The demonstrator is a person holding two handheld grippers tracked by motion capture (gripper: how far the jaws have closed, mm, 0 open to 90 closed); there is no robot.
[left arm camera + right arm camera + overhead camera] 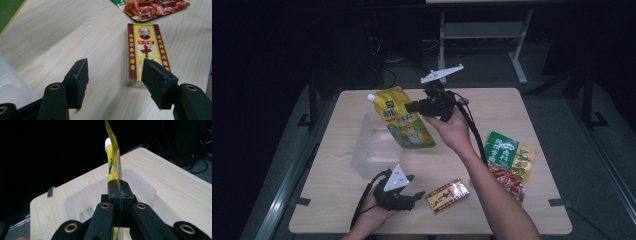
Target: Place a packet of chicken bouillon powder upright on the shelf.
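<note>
Nearest the table's front edge: left gripper (412,194) resting low on the wood, jaws apart with nothing between them, aimed along the tabletop at the red-and-yellow box (146,51) lying flat just beyond its tips. To that box's far right, a green snack packet (511,162), flat and untouched.

Farther back, at mid-table: clear plastic bin (371,150), open at the top, seemingly bare inside.

Above the bin's far right side: right gripper (414,106) raised in the air, jaws pressed tight together on the edge of the yellow spouted pouch (404,119). Pouch hanging clear of the table, white cap uppermost, lower end over or just beside the bin's rim; hard to tell which from above.

Step in hand, by judgement: carrying the pouch to the bin for packing.

Next move calls for: bringing the pouch squarely over the opening, lowering it until it lies within the walls, then parting the jaws. Risk of the pouch catching on the rim.
</note>
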